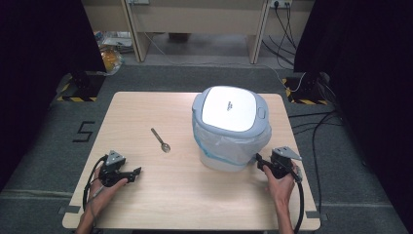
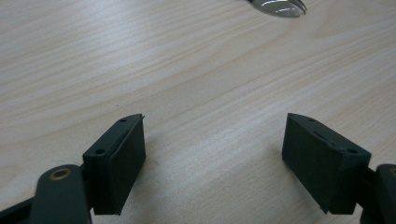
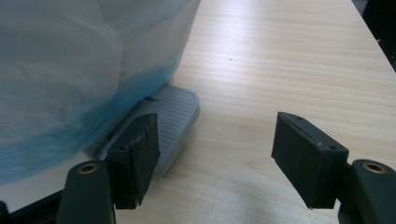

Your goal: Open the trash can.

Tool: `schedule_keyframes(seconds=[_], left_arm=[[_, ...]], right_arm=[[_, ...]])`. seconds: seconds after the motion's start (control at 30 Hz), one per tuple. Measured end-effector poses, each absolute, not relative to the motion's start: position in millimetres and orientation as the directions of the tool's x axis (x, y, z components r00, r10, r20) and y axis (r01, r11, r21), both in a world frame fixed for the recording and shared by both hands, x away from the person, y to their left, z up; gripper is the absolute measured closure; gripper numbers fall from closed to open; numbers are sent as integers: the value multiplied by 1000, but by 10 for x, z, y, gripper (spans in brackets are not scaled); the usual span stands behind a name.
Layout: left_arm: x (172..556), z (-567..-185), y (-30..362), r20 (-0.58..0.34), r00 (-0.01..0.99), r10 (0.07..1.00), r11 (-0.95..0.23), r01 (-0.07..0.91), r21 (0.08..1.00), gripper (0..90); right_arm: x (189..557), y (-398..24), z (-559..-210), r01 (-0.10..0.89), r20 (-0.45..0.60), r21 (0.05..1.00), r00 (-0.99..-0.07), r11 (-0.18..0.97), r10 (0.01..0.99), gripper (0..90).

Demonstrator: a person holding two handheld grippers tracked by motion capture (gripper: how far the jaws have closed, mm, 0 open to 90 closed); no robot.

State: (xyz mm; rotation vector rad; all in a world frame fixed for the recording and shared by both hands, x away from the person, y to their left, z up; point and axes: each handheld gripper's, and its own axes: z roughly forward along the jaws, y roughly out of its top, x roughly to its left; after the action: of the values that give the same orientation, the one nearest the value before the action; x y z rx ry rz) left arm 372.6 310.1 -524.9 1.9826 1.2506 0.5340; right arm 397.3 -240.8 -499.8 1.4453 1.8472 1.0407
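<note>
The lidded bin (image 1: pixel 230 127) is sitting unopened while the right gripper (image 3: pixel 215 154), jaws apart and empty, is nearing its pedal (image 3: pixel 170 119); the left gripper (image 2: pixel 212 163) is resting open.

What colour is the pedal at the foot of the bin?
Grey, ribbed pedal, clearest in the right gripper view.

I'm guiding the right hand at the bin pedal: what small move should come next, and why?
Probably ease the right gripper sideways and down onto the grey pedal. Its jaws stand apart with nothing between them, one jaw already at the pedal's edge, and the bin's lid is shut, so pressing the pedal looks like the way in.
</note>
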Motion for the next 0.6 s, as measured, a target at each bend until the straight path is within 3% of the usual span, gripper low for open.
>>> schedule_keyframes(seconds=[0.6], left_arm=[[3726,-5250,3101,-31,443,896,-269,597,756,206]], right_arm=[[4041,-2424,-5084,551,71,831,-242,76,968,313]])
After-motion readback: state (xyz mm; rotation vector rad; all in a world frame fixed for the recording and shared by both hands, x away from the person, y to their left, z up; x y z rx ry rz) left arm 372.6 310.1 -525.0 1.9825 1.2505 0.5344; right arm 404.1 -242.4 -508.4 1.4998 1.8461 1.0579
